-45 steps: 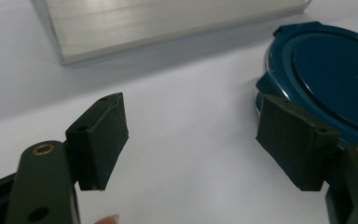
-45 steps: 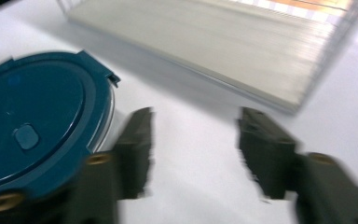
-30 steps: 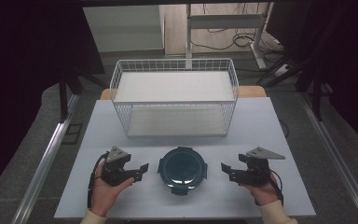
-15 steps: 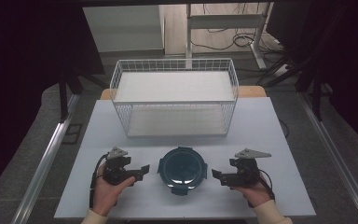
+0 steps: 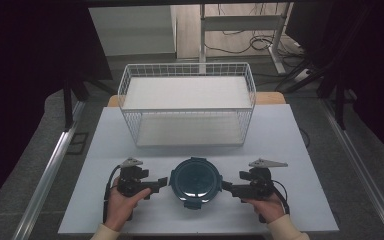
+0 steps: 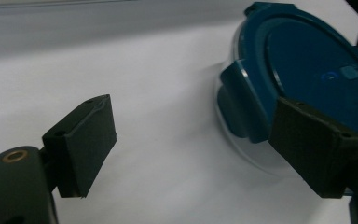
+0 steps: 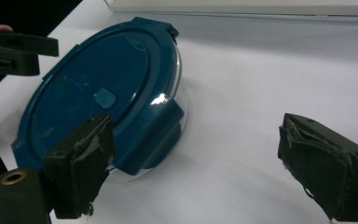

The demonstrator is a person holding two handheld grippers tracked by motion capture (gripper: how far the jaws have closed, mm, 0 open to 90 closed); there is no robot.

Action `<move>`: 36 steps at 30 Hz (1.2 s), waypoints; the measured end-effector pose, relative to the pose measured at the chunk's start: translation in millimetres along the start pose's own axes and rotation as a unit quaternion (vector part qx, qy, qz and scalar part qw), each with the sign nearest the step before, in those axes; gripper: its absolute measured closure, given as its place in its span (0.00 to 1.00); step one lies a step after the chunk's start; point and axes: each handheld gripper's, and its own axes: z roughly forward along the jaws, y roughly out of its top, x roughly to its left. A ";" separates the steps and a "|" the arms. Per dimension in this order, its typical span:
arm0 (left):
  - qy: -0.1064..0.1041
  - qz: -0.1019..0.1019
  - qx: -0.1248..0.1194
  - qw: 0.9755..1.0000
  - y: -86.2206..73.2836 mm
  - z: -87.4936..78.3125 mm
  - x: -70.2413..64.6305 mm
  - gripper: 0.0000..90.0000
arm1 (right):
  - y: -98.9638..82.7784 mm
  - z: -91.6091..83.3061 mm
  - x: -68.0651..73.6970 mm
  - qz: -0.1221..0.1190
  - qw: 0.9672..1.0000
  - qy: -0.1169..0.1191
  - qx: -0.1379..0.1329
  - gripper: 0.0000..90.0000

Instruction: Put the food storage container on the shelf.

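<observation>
**Tongs brought in beside the container**

Both tongs have been drawn inward since a second ago. The left tongs (image 5: 162, 182) and right tongs (image 5: 227, 187) are being held open, flanking the lidded blue container (image 5: 195, 179) lying on the white surface (image 5: 290, 150) before the wire basket (image 5: 187, 107).

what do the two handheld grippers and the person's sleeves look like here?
Both the left gripper and right gripper are black, each topped by a grey three-cornered plate, with a black cable trailing back past the hand. The jaws carry blocky black pads; the right pads look frayed at the edges. A brass-coloured insert sits in each body. Cuffs at both wrists are pale cream.
</observation>
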 end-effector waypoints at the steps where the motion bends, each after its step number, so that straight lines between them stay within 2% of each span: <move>1: -0.006 -0.002 0.000 1.000 0.3 0.6 -0.8 0.16 | 0.0 0.0 0.0 0.000 1.000 0.000 0.000 0.12; 2: -0.019 -0.011 -0.002 1.000 0.5 1.5 -1.8 0.16 | -0.3 1.8 2.1 0.012 1.000 0.005 -0.003 0.12; 3: -0.019 -0.011 -0.002 1.000 0.5 1.5 -1.8 0.16 | -0.3 1.8 2.1 0.012 1.000 0.005 -0.003 0.12; 4: -0.030 -0.018 -0.002 0.999 0.7 2.7 -1.7 0.16 | 0.0 4.2 4.1 0.024 1.000 0.010 -0.007 0.12; 5: -0.030 -0.018 -0.002 0.999 0.7 2.7 -1.7 0.16 | 0.0 4.2 4.1 0.024 1.000 0.010 -0.007 0.12; 9: -0.056 -0.036 0.004 0.998 0.6 9.3 -2.4 0.16 | 0.7 9.8 7.9 0.046 0.999 0.020 -0.012 0.11; 11: -0.062 -0.038 0.006 0.997 0.6 10.8 -2.6 0.16 | 0.7 10.6 8.1 0.050 0.998 0.021 -0.012 0.11; 14: -0.081 -0.049 0.008 0.995 1.5 15.9 -2.9 0.16 | 0.4 15.6 8.7 0.067 0.997 0.031 -0.006 0.11; 15: -0.081 -0.049 0.008 0.995 1.5 15.9 -2.9 0.16 | 0.4 15.6 8.7 0.067 0.997 0.031 -0.006 0.11; 17: -0.099 -0.066 0.010 0.993 2.1 18.9 -0.3 0.16 | -0.2 19.7 9.9 0.080 0.996 0.041 -0.002 0.11; 21: -0.106 -0.067 0.012 0.992 2.2 20.4 -0.3 0.16 | -1.5 24.3 12.4 0.093 0.994 0.051 0.005 0.11; 23: -0.120 -0.075 0.014 0.990 2.3 22.7 -0.4 0.17 | -2.9 27.7 14.0 0.098 0.994 0.055 0.013 0.11; 25: -0.126 -0.074 0.019 0.989 2.5 25.4 -0.6 0.17 | -4.0 29.9 16.0 0.101 0.993 0.058 0.017 0.11; 28: -0.156 -0.079 0.033 0.984 2.0 34.9 -1.9 0.18 | -5.2 33.2 18.5 0.099 0.993 0.062 0.028 0.11; 29: -0.156 -0.079 0.033 0.984 2.0 34.9 -1.9 0.18 | -5.5 34.6 18.8 0.098 0.993 0.061 0.029 0.11; 30: -0.166 -0.081 0.041 0.982 1.7 38.3 -2.6 0.18 | -5.5 34.6 18.8 0.098 0.993 0.061 0.029 0.11; 31: -0.169 -0.082 0.047 0.981 1.4 40.4 -3.0 0.19 | -5.9 36.0 19.4 0.101 0.993 0.061 0.032 0.11; 33: -0.186 -0.092 0.054 0.977 0.4 44.3 -2.6 0.20 | -7.3 38.4 22.1 0.107 0.991 0.070 0.035 0.13; 34: -0.186 -0.092 0.054 0.977 0.4 44.3 -2.6 0.21 | -7.8 39.0 23.3 0.109 0.991 0.073 0.038 0.16; 35: -0.197 -0.096 0.057 0.974 -0.1 45.3 -2.8 0.23 | -8.3 39.6 24.3 0.112 0.990 0.075 0.041 0.18; 36: -0.197 -0.096 0.057 0.974 -0.1 45.3 -2.8 0.25 | -8.3 39.6 24.3 0.112 0.990 0.075 0.041 0.18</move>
